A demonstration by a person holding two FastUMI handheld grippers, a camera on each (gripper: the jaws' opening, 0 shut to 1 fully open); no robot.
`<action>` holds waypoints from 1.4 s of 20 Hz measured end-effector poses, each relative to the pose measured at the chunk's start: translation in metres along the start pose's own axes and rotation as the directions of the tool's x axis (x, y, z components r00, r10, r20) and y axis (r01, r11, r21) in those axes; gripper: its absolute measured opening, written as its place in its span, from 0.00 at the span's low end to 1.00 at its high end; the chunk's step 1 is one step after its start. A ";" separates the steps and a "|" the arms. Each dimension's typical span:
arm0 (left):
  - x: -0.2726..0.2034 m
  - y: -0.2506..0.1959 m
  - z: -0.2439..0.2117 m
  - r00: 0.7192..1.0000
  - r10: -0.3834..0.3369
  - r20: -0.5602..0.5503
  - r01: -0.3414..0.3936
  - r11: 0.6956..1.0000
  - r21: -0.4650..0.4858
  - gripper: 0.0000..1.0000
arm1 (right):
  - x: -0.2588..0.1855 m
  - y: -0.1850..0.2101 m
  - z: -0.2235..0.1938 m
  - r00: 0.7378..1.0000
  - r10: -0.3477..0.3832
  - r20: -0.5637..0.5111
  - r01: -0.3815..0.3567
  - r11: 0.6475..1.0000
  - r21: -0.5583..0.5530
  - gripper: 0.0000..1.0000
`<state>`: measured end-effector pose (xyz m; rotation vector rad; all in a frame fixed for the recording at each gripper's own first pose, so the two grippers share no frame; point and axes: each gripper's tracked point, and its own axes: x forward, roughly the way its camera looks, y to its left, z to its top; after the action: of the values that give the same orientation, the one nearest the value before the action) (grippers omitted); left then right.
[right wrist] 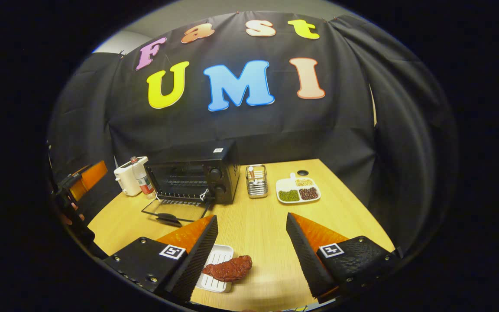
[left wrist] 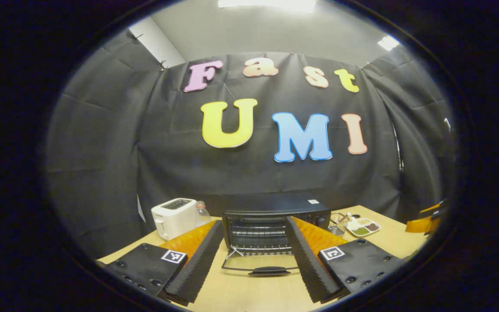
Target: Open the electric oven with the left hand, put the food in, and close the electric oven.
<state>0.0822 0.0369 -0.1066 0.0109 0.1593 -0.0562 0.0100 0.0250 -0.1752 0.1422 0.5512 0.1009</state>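
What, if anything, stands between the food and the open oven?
Nothing visible. The food lies partly on a white tray between the open right gripper fingers. Only bare table shows between it and the oven, whose door lies folded down.

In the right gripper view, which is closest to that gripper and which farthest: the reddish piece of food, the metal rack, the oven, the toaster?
1. Food: on the small white tray, between the right gripper's open fingers.
2. Metal rack: mid-table, right of the oven.
3. Oven: door open, to the left; close to the rack's range.
4. Toaster: far left corner.
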 end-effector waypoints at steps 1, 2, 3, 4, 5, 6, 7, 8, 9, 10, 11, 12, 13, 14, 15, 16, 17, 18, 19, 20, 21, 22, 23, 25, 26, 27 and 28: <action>-0.004 0.004 0.010 1.000 0.014 0.020 -0.014 1.000 0.000 1.00 | 0.004 0.004 -0.011 0.999 0.019 -0.032 -0.018 1.000 0.017 0.97; -0.009 0.007 0.017 0.999 0.023 0.034 -0.023 1.000 -0.002 0.96 | 0.007 0.007 -0.020 0.997 0.037 -0.066 -0.035 0.999 0.035 0.96; -0.012 0.011 0.024 0.998 0.030 0.047 -0.030 1.000 -0.004 0.98 | 0.009 0.010 -0.030 0.994 0.050 -0.099 -0.045 0.998 0.050 0.97; -0.015 0.013 0.030 0.998 0.038 0.055 -0.038 0.999 -0.005 1.00 | 0.012 0.011 -0.039 0.990 0.060 -0.131 -0.052 0.997 0.063 0.96; -0.019 0.018 0.035 0.997 0.050 0.064 -0.050 0.999 -0.006 1.00 | 0.013 0.011 -0.048 0.986 0.060 -0.156 -0.050 0.996 0.068 0.96; -0.020 0.021 0.041 0.995 0.061 0.075 -0.061 0.998 -0.009 1.00 | 0.014 0.009 -0.056 0.983 0.057 -0.176 -0.045 0.996 0.071 0.97; -0.022 0.022 0.047 0.994 0.068 0.086 -0.067 0.998 -0.014 1.00 | 0.016 0.009 -0.063 0.979 0.058 -0.195 -0.043 0.996 0.077 0.97; -0.024 0.025 0.053 0.992 0.075 0.099 -0.073 0.997 -0.019 1.00 | 0.019 0.009 -0.069 0.975 0.061 -0.214 -0.044 0.995 0.087 0.96; -0.027 0.026 0.058 0.991 0.077 0.108 -0.075 0.997 -0.021 1.00 | 0.022 0.012 -0.076 0.970 0.070 -0.235 -0.047 0.994 0.102 0.92; -0.028 0.026 0.061 0.990 0.078 0.116 -0.077 0.997 -0.021 1.00 | 0.024 0.014 -0.081 0.963 0.079 -0.256 -0.050 0.992 0.119 0.96; -0.031 0.026 0.065 0.989 0.079 0.127 -0.077 0.997 -0.018 1.00 | 0.026 0.013 -0.089 0.957 0.086 -0.277 -0.049 0.989 0.139 0.96; -0.033 0.026 0.069 0.988 0.079 0.135 -0.078 0.997 -0.015 1.00 | 0.027 0.013 -0.095 0.951 0.096 -0.295 -0.049 0.985 0.164 0.96; -0.035 0.026 0.071 0.987 0.082 0.139 -0.081 0.997 -0.010 1.00 | 0.027 0.013 -0.101 0.944 0.103 -0.314 -0.043 0.981 0.190 0.98; -0.037 0.027 0.070 0.987 0.083 0.140 -0.083 0.997 -0.008 1.00 | 0.027 0.015 -0.106 0.936 0.108 -0.334 -0.035 0.976 0.217 0.98; -0.039 0.027 0.070 0.987 0.084 0.139 -0.083 0.996 -0.009 1.00 | 0.029 0.017 -0.113 0.928 0.120 -0.353 -0.031 0.969 0.247 0.95; -0.042 0.027 0.069 0.987 0.085 0.136 -0.084 0.996 -0.012 1.00 | 0.030 0.018 -0.119 0.918 0.129 -0.374 -0.023 0.961 0.275 0.94; -0.043 0.027 0.067 0.988 0.087 0.130 -0.086 0.996 -0.014 1.00 | 0.030 0.019 -0.124 0.909 0.144 -0.391 -0.019 0.952 0.306 0.94; -0.045 0.029 0.065 0.988 0.090 0.126 -0.089 0.996 -0.013 1.00 | 0.031 0.019 -0.129 0.903 0.146 -0.404 -0.003 0.942 0.335 0.92; -0.048 0.030 0.064 0.988 0.094 0.123 -0.094 0.996 -0.011 1.00 | 0.031 0.020 -0.133 0.896 0.158 -0.415 0.007 0.929 0.369 0.74; -0.049 0.032 0.062 0.987 0.098 0.123 -0.098 0.995 -0.009 1.00 | 0.031 0.023 -0.135 0.888 0.174 -0.425 0.015 0.914 0.406 0.71; -0.051 0.034 0.062 0.987 0.101 0.123 -0.101 0.995 -0.008 1.00 | 0.030 0.025 -0.136 0.883 0.191 -0.428 0.021 0.897 0.442 0.71; -0.053 0.034 0.060 0.987 0.104 0.119 -0.104 0.995 -0.010 1.00 | 0.030 0.027 -0.136 0.880 0.207 -0.427 0.021 0.881 0.472 0.71; -0.055 0.036 0.058 0.988 0.109 0.113 -0.108 0.994 -0.015 1.00 | 0.034 0.029 -0.136 0.884 0.213 -0.417 0.025 0.868 0.497 0.80; -0.056 0.039 0.056 0.988 0.113 0.103 -0.111 0.993 -0.029 1.00 | 0.036 0.034 -0.134 0.880 0.244 -0.408 0.025 0.833 0.552 0.40; -0.056 0.040 0.054 0.988 0.115 0.102 -0.112 0.993 -0.032 1.00 | 0.041 0.034 -0.136 0.879 0.253 -0.403 0.019 0.827 0.562 0.40; -0.056 0.040 0.055 0.988 0.113 0.101 -0.111 0.993 -0.032 1.00 | 0.033 0.036 -0.128 0.880 0.282 -0.382 -0.001 0.806 0.591 0.30; -0.056 0.040 0.054 0.989 0.113 0.100 -0.110 0.993 -0.028 1.00 | 0.032 0.037 -0.117 0.889 0.291 -0.354 -0.006 0.781 0.625 0.29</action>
<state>0.0380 0.0791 -0.0446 -0.0058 0.0579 0.0566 -0.0269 0.0780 -0.2837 0.8236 1.0150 0.1108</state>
